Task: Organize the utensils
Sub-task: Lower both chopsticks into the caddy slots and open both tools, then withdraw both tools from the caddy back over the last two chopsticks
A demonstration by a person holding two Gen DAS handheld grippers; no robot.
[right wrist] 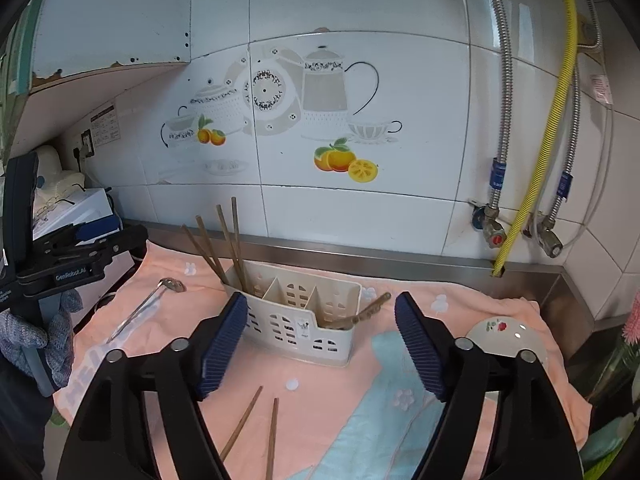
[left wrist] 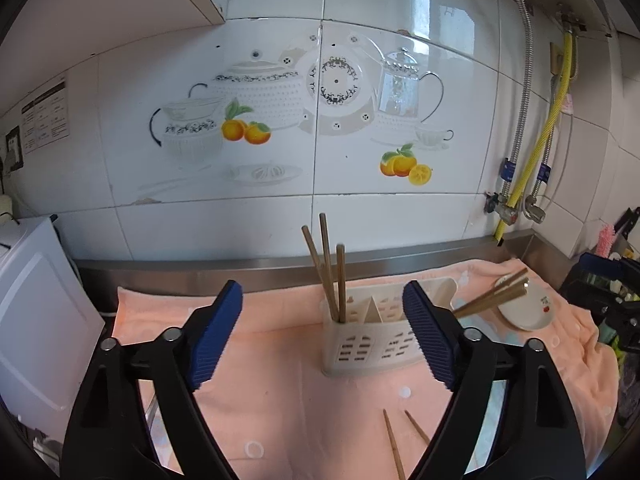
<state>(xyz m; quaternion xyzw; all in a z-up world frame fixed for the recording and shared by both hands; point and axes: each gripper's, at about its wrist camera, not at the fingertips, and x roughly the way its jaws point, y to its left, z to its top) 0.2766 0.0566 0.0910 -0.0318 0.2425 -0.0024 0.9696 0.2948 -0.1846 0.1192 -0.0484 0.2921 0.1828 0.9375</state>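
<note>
Left wrist view: left hand-held gripper point(left wrist: 322, 334) released, nothing between its pads. Its right finger hides part of the utensil holder point(left wrist: 370, 340) just ahead on the towel-covered worktop point(left wrist: 280, 400). Upright chopsticks point(left wrist: 332, 276) fill the holder's left compartment. Two loose chopsticks point(left wrist: 394, 446) are cut off below.

Right wrist view: right hand-held gripper point(right wrist: 318, 344) released, empty; holder just ahead. Ladle point(right wrist: 148, 304) left, bowl point(right wrist: 506, 332) partly hidden.
</note>
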